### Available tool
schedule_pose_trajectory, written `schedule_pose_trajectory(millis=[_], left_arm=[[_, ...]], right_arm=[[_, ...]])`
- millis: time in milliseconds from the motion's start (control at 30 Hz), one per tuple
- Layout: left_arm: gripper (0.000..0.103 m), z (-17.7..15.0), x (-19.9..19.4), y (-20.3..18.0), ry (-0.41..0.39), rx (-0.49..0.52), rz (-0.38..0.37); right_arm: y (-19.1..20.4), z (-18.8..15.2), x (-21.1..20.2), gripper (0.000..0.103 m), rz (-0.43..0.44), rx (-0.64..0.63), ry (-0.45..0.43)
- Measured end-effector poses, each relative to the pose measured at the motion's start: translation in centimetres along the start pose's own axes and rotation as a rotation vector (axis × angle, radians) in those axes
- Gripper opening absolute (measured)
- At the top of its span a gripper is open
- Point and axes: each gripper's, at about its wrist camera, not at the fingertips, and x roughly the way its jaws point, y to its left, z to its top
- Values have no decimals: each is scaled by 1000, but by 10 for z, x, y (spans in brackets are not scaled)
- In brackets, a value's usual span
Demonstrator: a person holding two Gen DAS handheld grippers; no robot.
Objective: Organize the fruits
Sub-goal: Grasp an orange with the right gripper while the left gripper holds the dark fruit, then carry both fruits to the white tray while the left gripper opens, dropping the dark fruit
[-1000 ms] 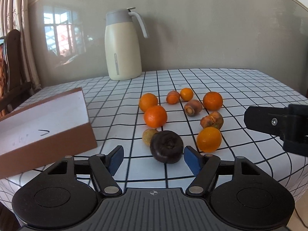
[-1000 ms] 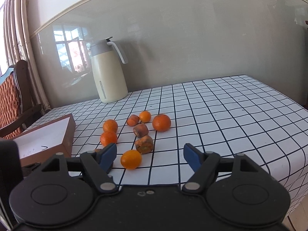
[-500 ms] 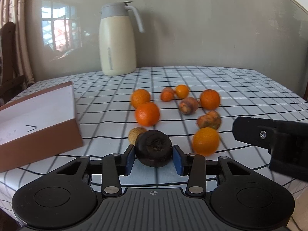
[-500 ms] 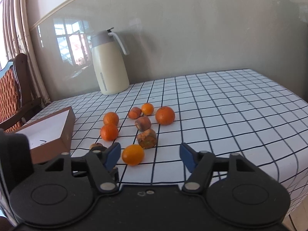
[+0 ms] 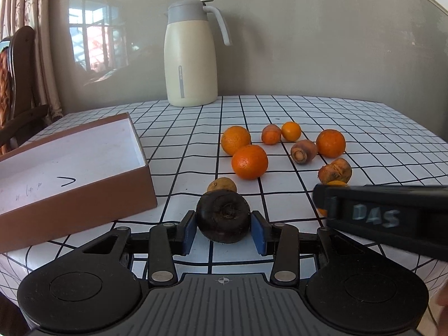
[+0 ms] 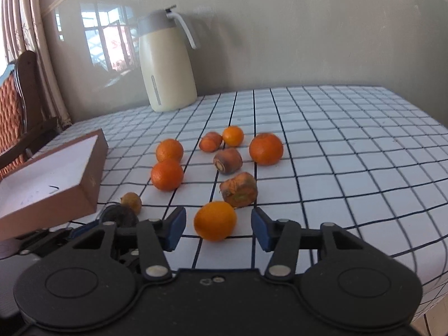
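My left gripper (image 5: 223,225) is shut on a dark, round fruit (image 5: 223,217) near the table's front edge, with both blue pads pressing its sides. A small yellow-brown fruit (image 5: 222,184) lies just behind it. My right gripper (image 6: 218,225) straddles an orange (image 6: 215,220). Its jaws are closing, and a gap still shows on each side of the orange. Several more oranges, such as one (image 6: 167,174) at the left, and stubby carrot pieces like the one (image 6: 239,189) just behind the straddled orange, lie scattered mid-table. In the left wrist view, the right gripper's body (image 5: 386,218) hides most of that orange.
An open brown box (image 5: 70,165) with a white inside sits at the left on the checked tablecloth (image 6: 350,145). A cream thermos jug (image 5: 191,56) stands at the back by the wall. A wooden chair (image 6: 22,106) is beyond the table's left edge.
The left jaws closed onto the dark fruit and have held it since. The right gripper moved forward and down over the near orange while its jaws narrowed.
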Motion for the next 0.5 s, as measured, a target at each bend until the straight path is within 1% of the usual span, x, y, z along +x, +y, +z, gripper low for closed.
schedule_pose_trajectory(millis=[133, 367, 500], left_arm=[[42, 0, 0, -3, -2, 8, 6], [42, -1, -1, -5, -10, 20, 11], [42, -1, -4, -5, -11, 19, -4]], right_arm=[[1, -3, 5, 28, 0, -2, -2], [-1, -4, 3, 26, 3, -12, -16], [-6, -5, -7, 26, 18, -15, -25]])
